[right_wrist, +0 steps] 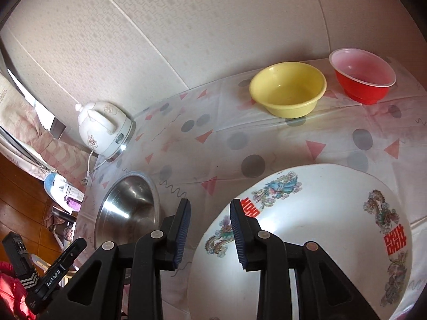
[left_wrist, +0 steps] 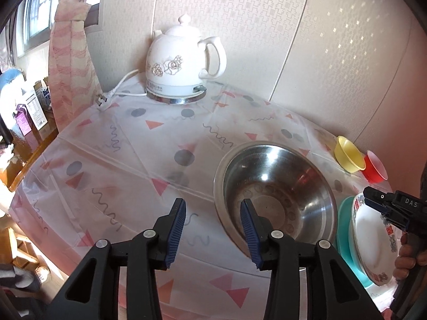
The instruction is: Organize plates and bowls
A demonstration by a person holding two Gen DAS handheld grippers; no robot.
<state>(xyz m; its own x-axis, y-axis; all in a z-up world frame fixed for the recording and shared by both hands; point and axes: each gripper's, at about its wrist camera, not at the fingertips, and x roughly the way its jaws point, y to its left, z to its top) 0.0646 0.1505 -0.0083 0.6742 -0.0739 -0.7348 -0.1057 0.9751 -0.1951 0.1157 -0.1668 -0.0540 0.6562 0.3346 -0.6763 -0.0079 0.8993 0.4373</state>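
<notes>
Plates and bowls lie spread on the table cover [left_wrist: 128, 160], not yet gathered. The painted plate [right_wrist: 307, 240] fills the lower right of the right wrist view; it looks like glazed ceramic, so I judge it rather heavy, stiff, slippery and easy to chip. The best hold is probably at its rim, one finger above and one below. The steel bowl [left_wrist: 277, 194] sits at the lower middle-right of the left wrist view; I expect it to be light, hard and slippery, with a thin rim that suits a pinch. The yellow bowl [right_wrist: 288, 90] and the red bowl [right_wrist: 363, 77], close together in the upper right of the right wrist view, look like light plastic and should not break.

The left gripper [left_wrist: 213, 226] is partly open and holds nothing; its right finger stands over the near rim of the steel bowl without pressing on it. The right gripper [right_wrist: 210, 229] is also partly open and empty, one finger over the plate's left edge, the other over the cover.

Only the left wrist view shows a teal plate [left_wrist: 345, 229] under the painted plate, and a hand [left_wrist: 408, 256] around the right gripper's handle. Only the right wrist view shows the plate's painted pattern fully and the inside of the two plastic bowls. The white kettle [left_wrist: 181, 66] stands at the back, near the wall.
</notes>
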